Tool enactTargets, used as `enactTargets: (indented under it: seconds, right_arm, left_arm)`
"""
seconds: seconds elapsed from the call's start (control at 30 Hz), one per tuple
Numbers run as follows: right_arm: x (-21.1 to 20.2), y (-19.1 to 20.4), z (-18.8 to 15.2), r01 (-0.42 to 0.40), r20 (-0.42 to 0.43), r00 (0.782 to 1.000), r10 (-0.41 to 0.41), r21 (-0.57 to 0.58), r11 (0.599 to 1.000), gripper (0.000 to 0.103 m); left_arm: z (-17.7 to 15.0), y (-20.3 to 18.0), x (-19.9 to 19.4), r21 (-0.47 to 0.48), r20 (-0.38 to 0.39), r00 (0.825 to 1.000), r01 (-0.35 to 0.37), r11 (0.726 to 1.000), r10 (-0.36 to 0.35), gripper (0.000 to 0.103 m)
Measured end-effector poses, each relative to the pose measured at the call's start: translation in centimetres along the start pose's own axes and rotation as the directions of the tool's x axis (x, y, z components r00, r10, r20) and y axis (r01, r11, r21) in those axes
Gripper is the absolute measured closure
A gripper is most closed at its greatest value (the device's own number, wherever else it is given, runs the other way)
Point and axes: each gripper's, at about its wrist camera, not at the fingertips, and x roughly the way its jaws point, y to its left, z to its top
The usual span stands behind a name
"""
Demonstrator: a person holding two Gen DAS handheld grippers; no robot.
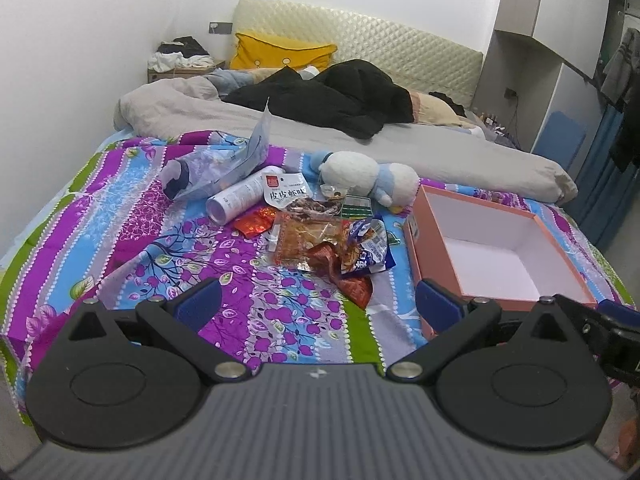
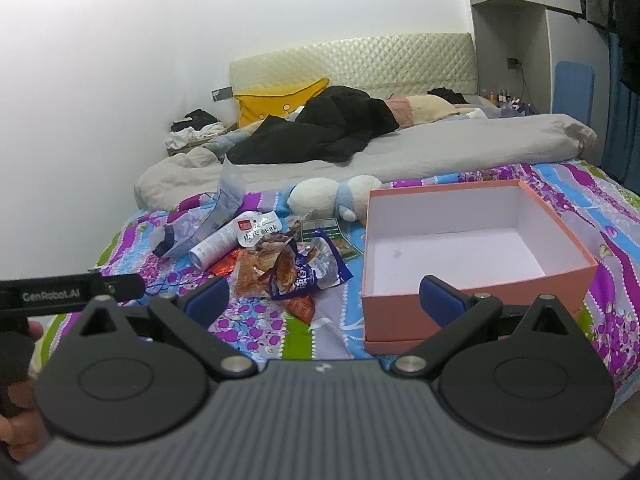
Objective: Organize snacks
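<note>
A bed [image 1: 120, 208] with a glossy floral quilt in purple, blue and green fills a white-walled bedroom with a quilted cream headboard [image 1: 360, 36]. Crinkled snack packets [image 1: 332, 240] lie heaped ahead of the left gripper [image 1: 318, 302], between its fingers [image 1: 200, 304], beside a smooth white tube [image 1: 240, 196] and a fuzzy plush toy [image 1: 364, 176]. The rigid pink cardboard box [image 2: 472, 236], white inside and empty, sits ahead of the right gripper [image 2: 326, 300], past its right finger. Both pairs of fingers are spread wide, holding and touching nothing.
</note>
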Motion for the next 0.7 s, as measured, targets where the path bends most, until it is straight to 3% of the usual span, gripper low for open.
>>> enactTargets:
  seconds: [0.7]
  right_arm:
    - [0.56,-0.08,-1.01,0.004,-0.032,0.999,-0.004,-0.001,1.000,0.000]
  left_arm:
    - [-0.55,0.20,0.56,0.007,-0.021,1.000,-0.002,1.000,0.003,0.000]
